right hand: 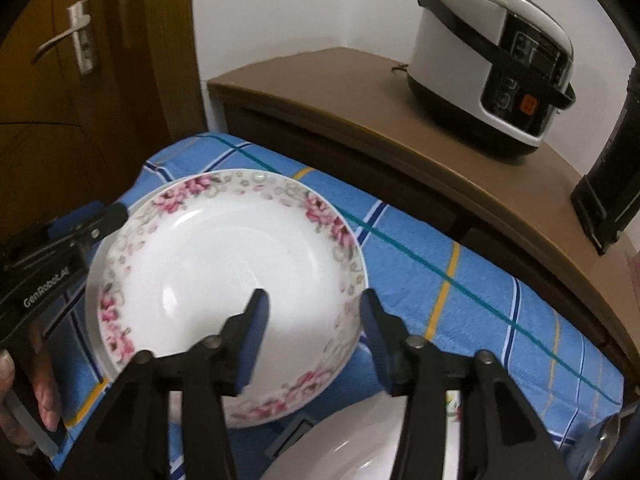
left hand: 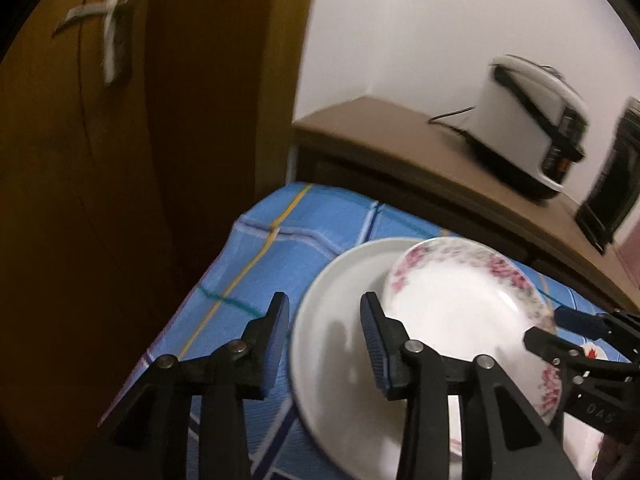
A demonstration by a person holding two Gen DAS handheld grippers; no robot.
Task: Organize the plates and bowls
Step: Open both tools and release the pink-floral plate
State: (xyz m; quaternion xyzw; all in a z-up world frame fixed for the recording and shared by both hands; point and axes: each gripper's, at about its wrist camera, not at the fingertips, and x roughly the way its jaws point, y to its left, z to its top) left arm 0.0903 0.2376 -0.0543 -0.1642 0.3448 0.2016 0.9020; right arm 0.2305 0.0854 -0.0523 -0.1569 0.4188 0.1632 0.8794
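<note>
A plain white plate lies on the blue checked cloth. A floral-rimmed plate rests on it, tilted and shifted to one side. My left gripper is open, and its fingers straddle the white plate's left rim without pressing on it. It shows in the right wrist view as the left gripper, beside the floral plate's far-left rim. My right gripper is open too, one finger over the floral plate's inside and the other just outside its rim. The left wrist view shows the right gripper at that plate's right edge.
A brown cabinet behind the cloth carries a white rice cooker and a black appliance. A wooden door with a metal handle stands at the left. Another white dish lies near the front. A hand holds the left gripper.
</note>
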